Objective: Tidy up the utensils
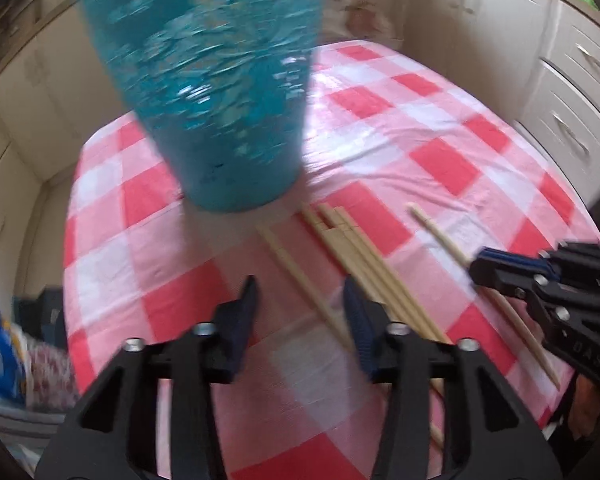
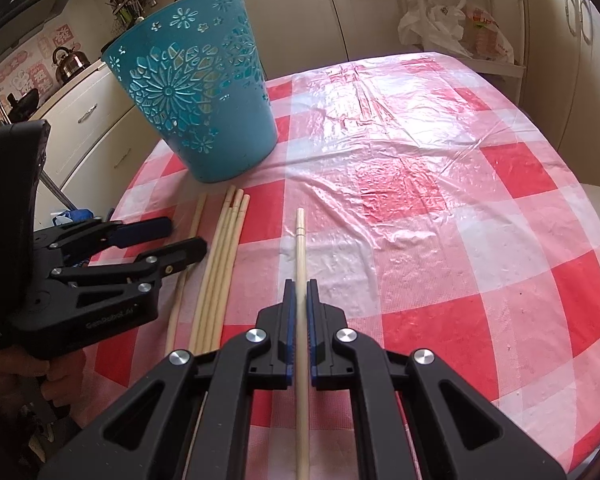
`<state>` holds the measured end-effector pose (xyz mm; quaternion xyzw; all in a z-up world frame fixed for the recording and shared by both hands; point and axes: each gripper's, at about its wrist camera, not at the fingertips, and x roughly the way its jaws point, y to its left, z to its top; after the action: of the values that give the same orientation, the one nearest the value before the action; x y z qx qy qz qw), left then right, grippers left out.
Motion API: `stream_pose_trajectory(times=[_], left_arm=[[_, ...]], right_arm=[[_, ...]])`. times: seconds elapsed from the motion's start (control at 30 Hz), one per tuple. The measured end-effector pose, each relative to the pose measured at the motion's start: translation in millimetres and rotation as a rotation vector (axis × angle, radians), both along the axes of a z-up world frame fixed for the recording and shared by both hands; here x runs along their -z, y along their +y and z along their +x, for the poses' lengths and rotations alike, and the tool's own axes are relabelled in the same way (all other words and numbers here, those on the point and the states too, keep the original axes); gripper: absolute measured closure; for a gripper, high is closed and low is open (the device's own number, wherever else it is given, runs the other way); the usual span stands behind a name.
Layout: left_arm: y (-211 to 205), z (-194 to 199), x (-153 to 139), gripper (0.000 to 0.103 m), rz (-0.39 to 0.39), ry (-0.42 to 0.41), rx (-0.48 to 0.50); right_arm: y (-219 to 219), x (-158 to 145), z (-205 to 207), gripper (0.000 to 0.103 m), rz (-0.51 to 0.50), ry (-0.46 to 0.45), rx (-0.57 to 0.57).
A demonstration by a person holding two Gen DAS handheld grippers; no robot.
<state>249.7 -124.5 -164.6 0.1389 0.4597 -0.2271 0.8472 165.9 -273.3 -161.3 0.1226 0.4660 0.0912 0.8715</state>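
Note:
A teal cut-out basket [image 2: 198,92] stands upright at the far left of the checked table; it is blurred in the left wrist view [image 1: 216,92]. Several wooden chopsticks [image 2: 220,256] lie side by side in front of it, also shown in the left wrist view [image 1: 360,264]. My right gripper [image 2: 300,284] is shut on a single chopstick [image 2: 300,240] that lies apart to their right; in the left wrist view [image 1: 484,270] it sits over that chopstick [image 1: 436,232]. My left gripper [image 1: 300,292] is open and empty above the bundle; the right wrist view [image 2: 186,236] shows it at the left.
The red and white checked cloth [image 2: 440,200] has a wrinkled plastic cover. Cream cabinets [image 2: 88,116] and a kettle [image 2: 70,64] stand behind the table at left. A rack with plastic bags [image 2: 472,24] stands at the back right.

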Motion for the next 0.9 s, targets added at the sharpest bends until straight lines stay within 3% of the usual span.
stream_pose_trajectory(times=[0.03, 0.13, 0.2, 0.3, 0.4, 0.53, 0.6, 0.67, 0.73, 0.9], left_arm=[[-3, -3, -1, 0.086, 0.004, -0.004, 0.049], [-13, -11, -2, 0.091, 0.077, -0.032, 0.210], [-14, -13, -5, 0.092, 0.099, -0.006, 0.310], [-8, -16, -7, 0.092, 0.116, 0.018, 0.381], [-3, -15, -8, 0.090, 0.156, 0.000, 0.308], [-2, -10, -7, 0.069, 0.163, -0.038, 0.181], [-2, -5, -6, 0.069, 0.136, -0.035, 0.118], [-3, -3, -5, 0.072, 0.122, -0.041, 0.078], [-5, -4, -4, 0.097, 0.094, -0.030, 0.065], [-4, -9, -4, 0.098, 0.056, -0.018, -0.006]], right_arm=[[-2, 1, 0, 0.097, 0.018, 0.006, 0.006], [-4, 0, 1, 0.097, 0.028, 0.009, 0.007], [-1, -1, 1, 0.097, 0.007, 0.003, 0.005], [2, -2, 2, 0.097, -0.011, -0.009, 0.004], [5, -3, 3, 0.097, -0.033, -0.018, 0.002], [9, -2, 6, 0.096, -0.074, -0.023, -0.006], [12, -2, 6, 0.096, -0.102, -0.031, -0.015], [16, -3, 5, 0.096, -0.137, -0.039, -0.028], [19, -3, 5, 0.096, -0.156, -0.040, -0.036], [15, -3, 6, 0.096, -0.133, -0.025, -0.045]])
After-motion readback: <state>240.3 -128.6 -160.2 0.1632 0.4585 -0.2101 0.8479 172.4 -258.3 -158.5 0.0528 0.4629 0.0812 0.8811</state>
